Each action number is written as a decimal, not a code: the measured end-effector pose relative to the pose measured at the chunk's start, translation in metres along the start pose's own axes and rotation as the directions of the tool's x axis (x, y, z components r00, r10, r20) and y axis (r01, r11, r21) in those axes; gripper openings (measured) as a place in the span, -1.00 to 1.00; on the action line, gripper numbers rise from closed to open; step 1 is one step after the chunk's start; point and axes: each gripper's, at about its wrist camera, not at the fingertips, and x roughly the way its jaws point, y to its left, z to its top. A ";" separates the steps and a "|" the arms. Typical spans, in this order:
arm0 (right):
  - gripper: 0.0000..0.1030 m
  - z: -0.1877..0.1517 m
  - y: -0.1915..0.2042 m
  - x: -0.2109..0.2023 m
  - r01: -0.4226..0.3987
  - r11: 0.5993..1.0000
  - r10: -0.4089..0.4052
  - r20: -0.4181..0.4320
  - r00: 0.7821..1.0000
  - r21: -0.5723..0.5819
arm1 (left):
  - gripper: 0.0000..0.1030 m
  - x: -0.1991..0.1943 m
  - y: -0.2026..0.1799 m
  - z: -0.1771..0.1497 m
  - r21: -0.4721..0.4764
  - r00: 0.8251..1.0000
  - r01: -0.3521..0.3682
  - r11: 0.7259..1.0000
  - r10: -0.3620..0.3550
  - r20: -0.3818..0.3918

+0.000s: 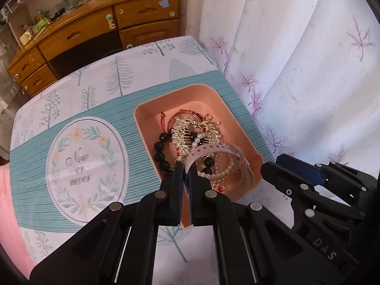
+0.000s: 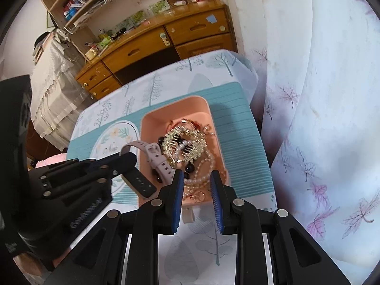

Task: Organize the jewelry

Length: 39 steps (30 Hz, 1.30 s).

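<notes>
Tree-print cloth covers the desk (image 1: 99,78), curtain at its right. From the left, the left tool (image 1: 186,166) angles down over the pink tray's (image 1: 147,109) near corner, pinching a pale watch strap (image 1: 209,148) that arches over the jewelry heap (image 1: 190,130). The right tool (image 2: 197,178) hovers above the tray's near rim, fingers parted narrowly, gripping nothing.

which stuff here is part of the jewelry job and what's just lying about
Job: pink tray, watch strap pinched by the left gripper, gold comb, pearl strand, black beads, open right gripper.

Lying about: desk, curtain, shelf.
</notes>
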 end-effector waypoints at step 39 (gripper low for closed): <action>-0.12 -0.115 0.098 -0.018 -0.011 0.989 0.024 0.088 0.996 -0.144 | 0.13 -0.082 0.076 -0.148 -0.216 0.967 -0.189 0.958 0.219 0.128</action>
